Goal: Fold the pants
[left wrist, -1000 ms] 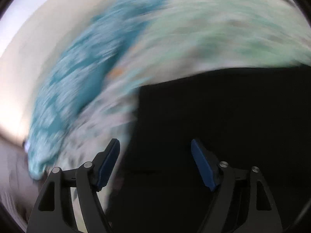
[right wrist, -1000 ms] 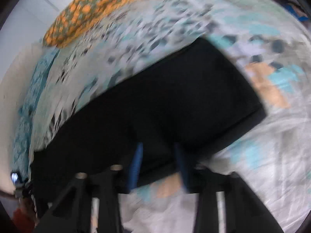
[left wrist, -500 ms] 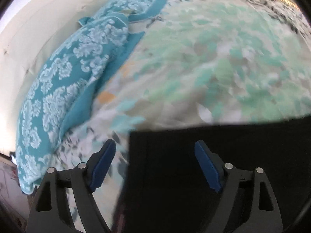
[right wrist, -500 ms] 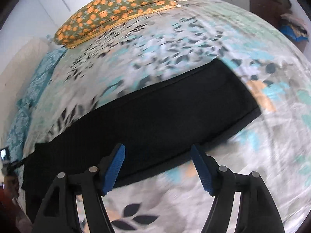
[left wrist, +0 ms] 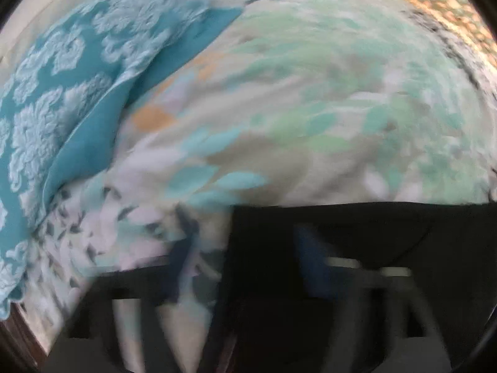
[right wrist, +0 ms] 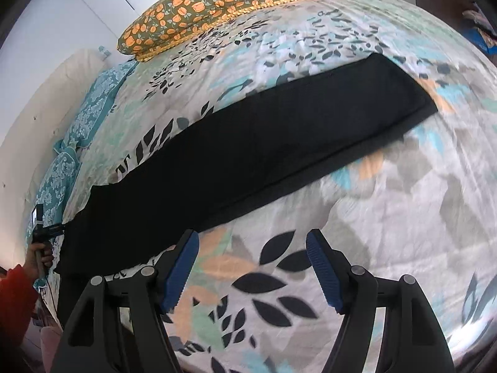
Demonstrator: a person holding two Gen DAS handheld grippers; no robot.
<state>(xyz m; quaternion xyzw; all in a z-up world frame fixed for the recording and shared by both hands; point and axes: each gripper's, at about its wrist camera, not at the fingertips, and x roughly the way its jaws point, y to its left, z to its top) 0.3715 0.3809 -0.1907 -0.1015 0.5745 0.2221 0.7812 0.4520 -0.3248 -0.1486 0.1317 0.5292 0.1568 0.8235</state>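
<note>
The black pants [right wrist: 248, 143] lie flat as a long folded strip across the floral bedspread [right wrist: 403, 217]. My right gripper [right wrist: 252, 267] is open and empty, hovering over the bedspread just in front of the pants' near edge. In the left wrist view the frame is blurred; the pants' end [left wrist: 357, 233] fills the lower right. My left gripper [left wrist: 242, 258] is open over the corner of the pants, one blue finger [left wrist: 178, 258] over the bedspread, the other [left wrist: 310, 255] over the black cloth. The left gripper also shows small in the right wrist view [right wrist: 42, 230], held by a hand in a red sleeve.
A teal patterned pillow [left wrist: 62, 108] lies at the left, also visible in the right wrist view [right wrist: 93, 108]. An orange-flowered pillow [right wrist: 211, 6] sits at the far end of the bed. A white wall [right wrist: 46, 62] runs along the left side.
The right gripper has opened, let go of the pants and drawn back over the bedspread. The left gripper has drawn back toward the pants' corner and stays open.
</note>
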